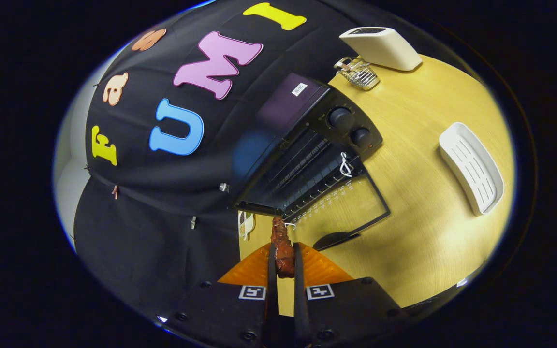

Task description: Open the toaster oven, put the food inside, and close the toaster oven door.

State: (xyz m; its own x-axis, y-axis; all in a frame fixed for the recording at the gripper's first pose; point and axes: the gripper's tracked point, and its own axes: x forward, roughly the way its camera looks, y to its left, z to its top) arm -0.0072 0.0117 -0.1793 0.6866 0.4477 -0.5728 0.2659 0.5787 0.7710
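So the toaster oven [307,145] is already open, glass door [344,212] flopped down flat on the wooden table [428,232]. The gripper [284,263] has its fingers pinched onto a reddish-brown piece of food [282,244], which pokes out just short of the oven's mouth. Looks like the loading step to me. Next bit probably means sliding it over the door onto the rack [307,181], letting go, then backing out before flipping the door up.

black toaster oven [307,140], reddish-brown food [283,249]
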